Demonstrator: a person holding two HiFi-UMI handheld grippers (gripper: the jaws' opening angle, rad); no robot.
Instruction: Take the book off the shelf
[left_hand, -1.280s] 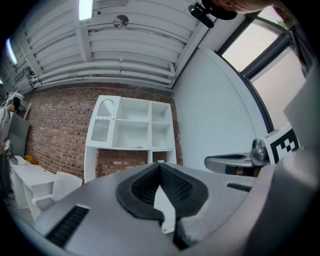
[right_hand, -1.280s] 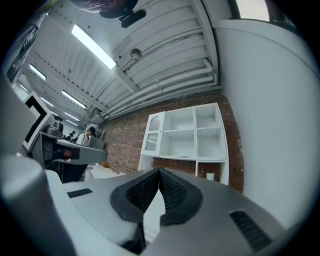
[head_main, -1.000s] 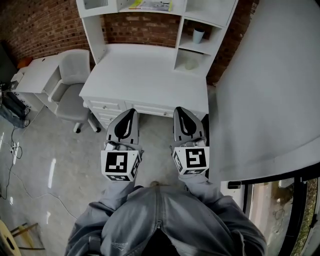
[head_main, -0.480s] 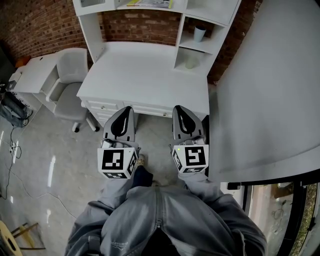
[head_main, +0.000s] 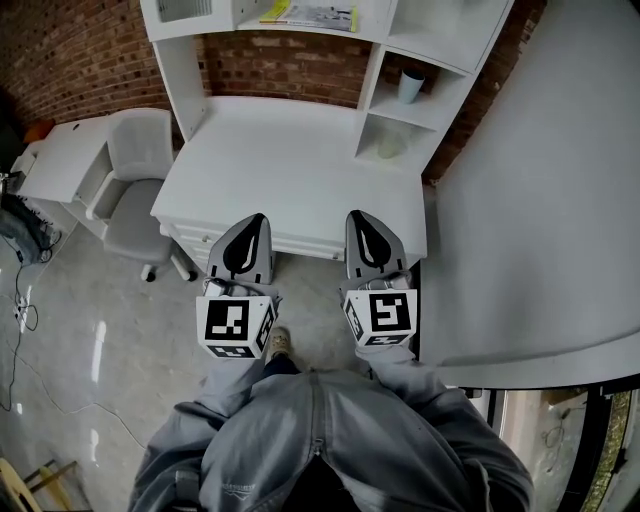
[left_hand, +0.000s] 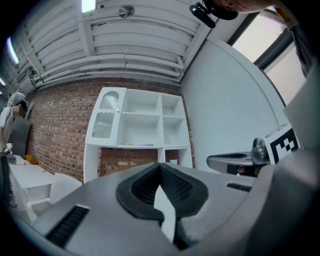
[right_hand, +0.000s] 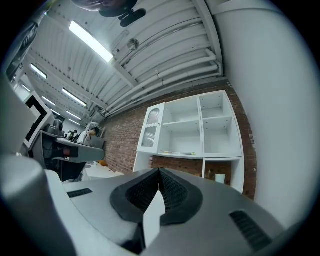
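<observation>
Standing at ten o'clock in the head view, a grey office chair (head_main: 135, 165) sits beside the white bench (head_main: 290, 150). Near centre at eight o'clock, the left claw (head_main: 256, 224) points toward twelve o'clock at the bench. Its jaws are pressed together with nothing between them. Its marker cube shows only a black-and-white square pattern, no letters.

At twelve o'clock the book (head_main: 308, 14) lies flat on the middle shelf (head_main: 372, 24) of the white hutch, which backs onto a brick wall (head_main: 290, 65). Its long axis runs left to right along the shelf. It is thin, with a pale cover and a yellow-green band at its left end; the print is too small to read.

Near centre at four o'clock, the right claw (head_main: 358, 220) points the same way, jaws likewise closed and empty. At one o'clock a pale blue cup (head_main: 410, 85) stands in a lower cubby.
</observation>
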